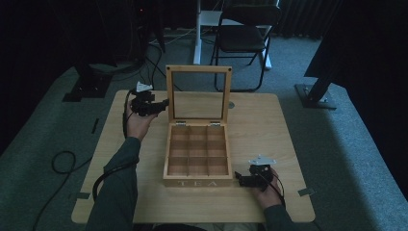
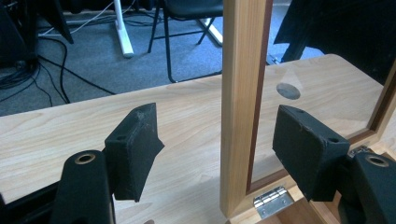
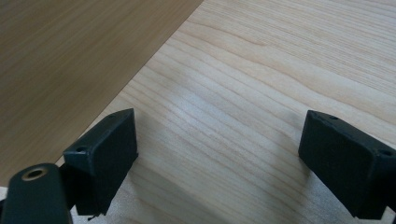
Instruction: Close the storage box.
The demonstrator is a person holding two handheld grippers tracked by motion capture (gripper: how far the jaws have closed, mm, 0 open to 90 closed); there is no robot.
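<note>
A light wooden tea box with nine empty compartments (image 1: 197, 155) sat in the middle of the pale wooden table (image 1: 269, 130), the word TEA on its near face. Its glass-paned wooden lid (image 1: 198, 94) stood upright on small metal hinges (image 2: 273, 200) at the far side.

The left gripper (image 1: 163, 103) was held at the lid's left edge, jaws spread wide with the frame's upright between them and neither pad touching the wood. It looked placed there to take hold of the frame, perhaps to swing the lid, though that was only my guess.

The right gripper (image 1: 239, 179) rested low on the table just beside the box's near right corner, jaws likewise apart and holding nothing, bare tabletop between them. It seemed stationed to steady the box.

A black folding chair (image 1: 245, 36) stood beyond the table.
</note>
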